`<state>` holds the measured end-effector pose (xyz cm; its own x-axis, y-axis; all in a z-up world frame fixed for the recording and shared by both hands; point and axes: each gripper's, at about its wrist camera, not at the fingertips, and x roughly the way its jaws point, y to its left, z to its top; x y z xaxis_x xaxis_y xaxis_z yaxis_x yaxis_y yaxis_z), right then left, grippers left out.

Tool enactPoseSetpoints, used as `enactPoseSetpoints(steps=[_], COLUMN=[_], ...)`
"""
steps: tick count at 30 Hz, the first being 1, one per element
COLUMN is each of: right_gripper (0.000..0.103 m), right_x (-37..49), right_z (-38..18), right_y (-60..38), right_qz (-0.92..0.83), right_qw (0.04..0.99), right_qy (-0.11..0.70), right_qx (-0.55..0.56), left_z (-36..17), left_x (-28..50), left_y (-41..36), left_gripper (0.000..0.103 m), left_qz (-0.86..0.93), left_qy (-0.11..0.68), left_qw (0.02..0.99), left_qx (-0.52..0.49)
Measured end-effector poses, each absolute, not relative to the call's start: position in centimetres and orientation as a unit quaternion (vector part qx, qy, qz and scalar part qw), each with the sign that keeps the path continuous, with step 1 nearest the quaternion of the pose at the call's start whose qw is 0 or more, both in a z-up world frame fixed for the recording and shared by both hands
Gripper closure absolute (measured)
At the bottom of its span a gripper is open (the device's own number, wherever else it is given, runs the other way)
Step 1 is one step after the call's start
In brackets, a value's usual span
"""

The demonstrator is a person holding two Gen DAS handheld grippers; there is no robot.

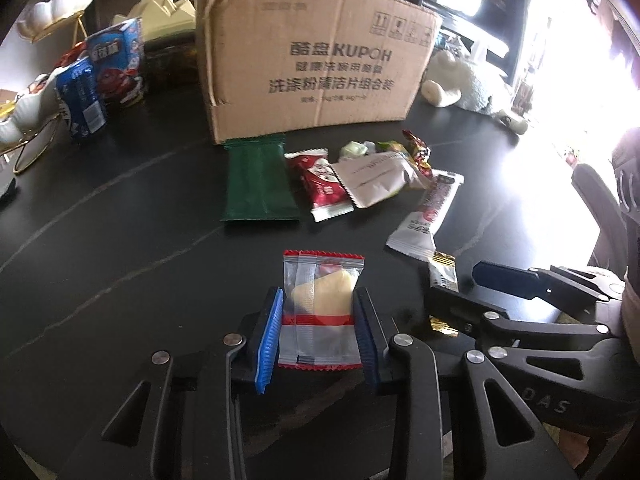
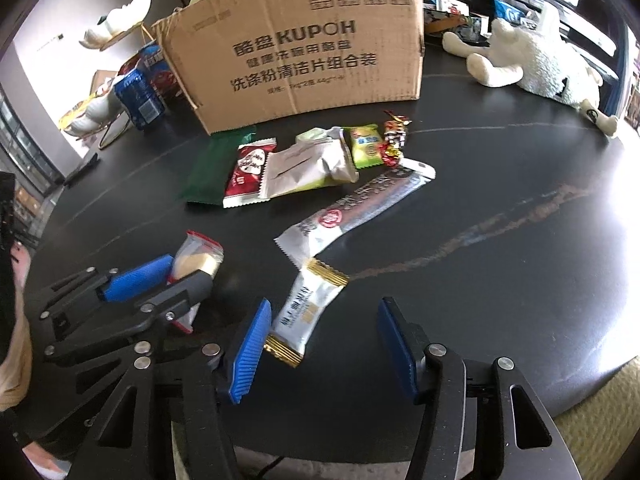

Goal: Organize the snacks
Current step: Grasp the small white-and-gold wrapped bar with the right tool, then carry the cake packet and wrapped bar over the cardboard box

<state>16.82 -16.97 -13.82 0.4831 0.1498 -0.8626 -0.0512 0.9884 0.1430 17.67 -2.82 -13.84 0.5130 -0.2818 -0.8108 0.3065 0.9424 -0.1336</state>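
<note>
Two snacks being picked up for sorting.
Left gripper (image 1: 316,324) jaws closed onto the clear cracker packet (image 1: 320,304); right gripper (image 2: 320,344) wide open, gold-edged packet (image 2: 306,308) between jaws, must close next.

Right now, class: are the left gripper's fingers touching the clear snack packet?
Touching. The left wrist view shows both blue pads of the left gripper pressed against the clear snack packet's side edges, no gap.

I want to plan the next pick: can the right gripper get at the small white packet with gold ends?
Probably yes. The right gripper is open, and the small white packet with gold ends lies flat between its fingers with nothing on top.
</note>
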Motion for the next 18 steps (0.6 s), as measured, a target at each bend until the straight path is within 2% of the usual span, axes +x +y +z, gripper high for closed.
enactPoseSetpoints(steps=[7,11,14,18], right_gripper=[0.052,0.064,0.078,0.082], right_x=[17.2,17.1,17.0,16.9], right_z=[-14.1,-14.1,-14.1,-14.0], right_y=[-15.6,-15.1,-14.9,-15.1], right_qz=[0.050,0.043,0.038,0.037], right_qw=[0.863,0.866,0.869,0.870], right_qy=[0.503,0.498,0.494,0.491], right_qx=[0.022,-0.005,-0.020,-0.022], left_z=[-13.2,-13.2,-13.2,-13.3], left_x=[17.6,17.6,17.6,17.6], left_y=[-2.0,-1.9,-1.8,-1.8], left_gripper=[0.069,0.069,0.069,0.069], left_qz=[-0.161,-0.158,-0.158,-0.157], left_qy=[0.448,0.448,0.448,0.448], left_qw=[0.879,0.880,0.880,0.880], left_qx=[0.018,0.015,0.017,0.017])
